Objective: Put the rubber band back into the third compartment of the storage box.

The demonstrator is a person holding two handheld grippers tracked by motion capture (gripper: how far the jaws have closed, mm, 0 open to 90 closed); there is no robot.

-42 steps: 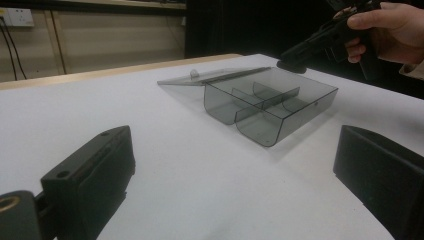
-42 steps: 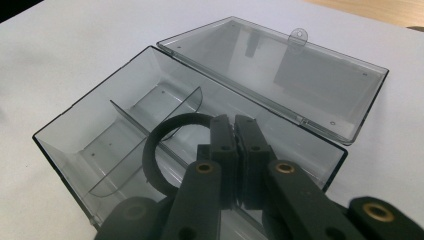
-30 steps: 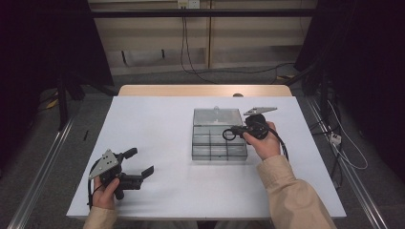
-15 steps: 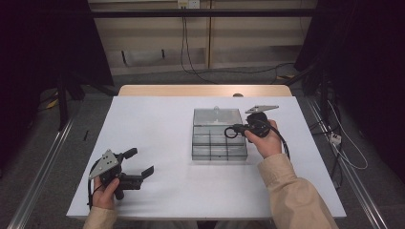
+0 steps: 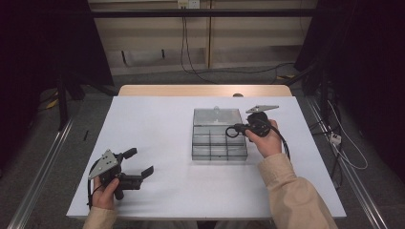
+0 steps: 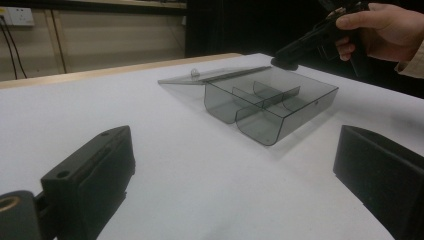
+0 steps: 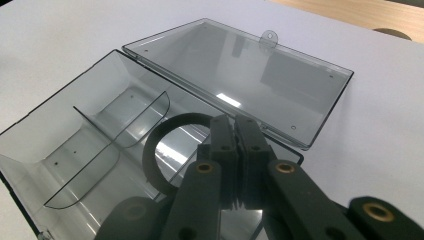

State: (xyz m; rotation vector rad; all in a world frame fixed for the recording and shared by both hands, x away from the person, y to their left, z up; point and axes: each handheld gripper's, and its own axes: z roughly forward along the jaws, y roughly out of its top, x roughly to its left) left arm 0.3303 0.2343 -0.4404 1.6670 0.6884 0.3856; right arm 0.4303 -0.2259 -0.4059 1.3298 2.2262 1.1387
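Black ring (image 7: 152, 165) over the open box (image 7: 65, 150), pinched by right gripper (image 7: 235, 131).
Light, stiff, slick ring (rim pinch suits it); left gripper (image 5: 138, 164) fingers wide, empty.

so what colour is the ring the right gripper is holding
Black. The ring shows best in the right gripper view, pinched in the right gripper above the box.

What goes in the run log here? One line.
right gripper: shut on black ring, over open compartment box | left gripper: open, idle | lid: flat

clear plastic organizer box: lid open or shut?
Open. The smoky clear plastic compartment box has its hinged lid folded back flat on the white table, dividers exposed; the compartments in view look empty.
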